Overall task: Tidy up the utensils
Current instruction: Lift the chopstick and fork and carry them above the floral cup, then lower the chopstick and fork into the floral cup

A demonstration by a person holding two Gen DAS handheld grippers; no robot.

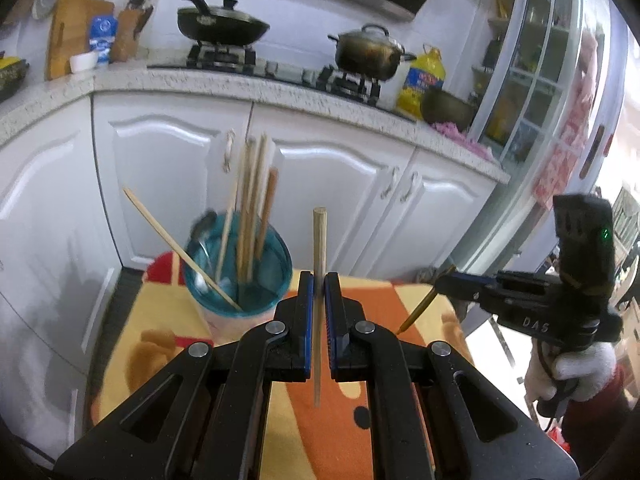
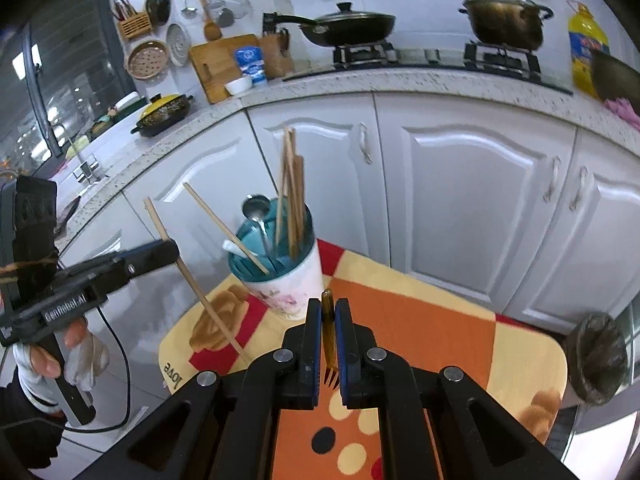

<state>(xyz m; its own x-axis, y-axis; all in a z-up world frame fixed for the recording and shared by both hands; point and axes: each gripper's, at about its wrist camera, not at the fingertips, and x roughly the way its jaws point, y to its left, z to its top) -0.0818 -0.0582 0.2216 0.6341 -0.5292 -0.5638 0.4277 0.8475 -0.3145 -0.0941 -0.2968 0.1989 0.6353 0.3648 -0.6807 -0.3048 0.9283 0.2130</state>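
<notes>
A: Where's the chopstick [image 1: 319, 280]?
B: Clamped upright in the left gripper [image 1: 319, 284], just right of the utensil cup [image 1: 240, 280]
A: And the right gripper [image 2: 329, 316]?
B: Jaws pinched on a small fork [image 2: 329, 336], just right of that cup

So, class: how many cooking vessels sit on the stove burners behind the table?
2. A black lidded wok sits on the burner nearer the cutting board; a lidded steel pot sits on the burner nearer the yellow oil bottle. Neither view shows any further burners.
</notes>
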